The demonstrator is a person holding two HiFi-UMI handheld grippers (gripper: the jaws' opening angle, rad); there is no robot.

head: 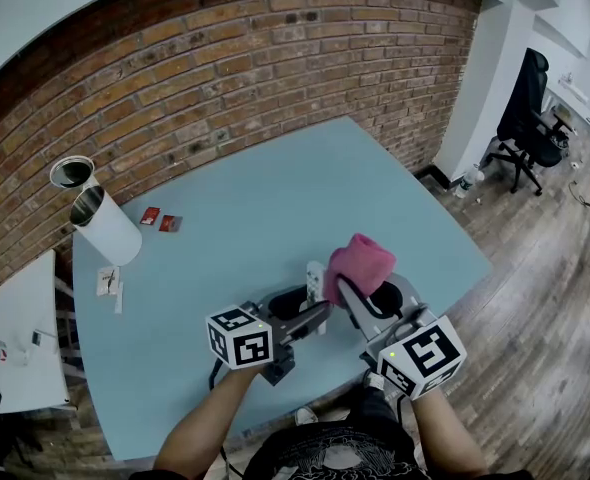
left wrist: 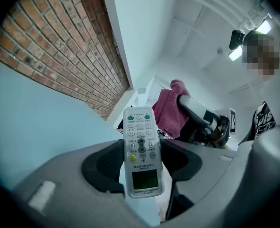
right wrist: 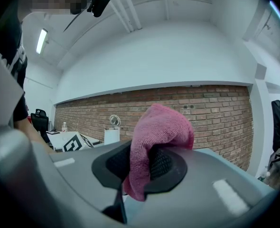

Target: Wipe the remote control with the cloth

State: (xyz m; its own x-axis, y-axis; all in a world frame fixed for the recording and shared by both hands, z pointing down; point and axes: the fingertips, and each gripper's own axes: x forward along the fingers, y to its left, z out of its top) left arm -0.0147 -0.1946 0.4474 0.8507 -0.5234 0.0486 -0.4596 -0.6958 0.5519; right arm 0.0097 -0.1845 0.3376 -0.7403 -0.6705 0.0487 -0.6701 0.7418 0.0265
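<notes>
Left tool gripping remote, right tool gripping cloth, both level

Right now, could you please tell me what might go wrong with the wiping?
The remote is pinched edge to edge in the left gripper, its button end sticking out past the jaws; pushing there could lever it loose onto the table. The cloth sits bunched in the right gripper, so a hard rub might drag it out.
</notes>
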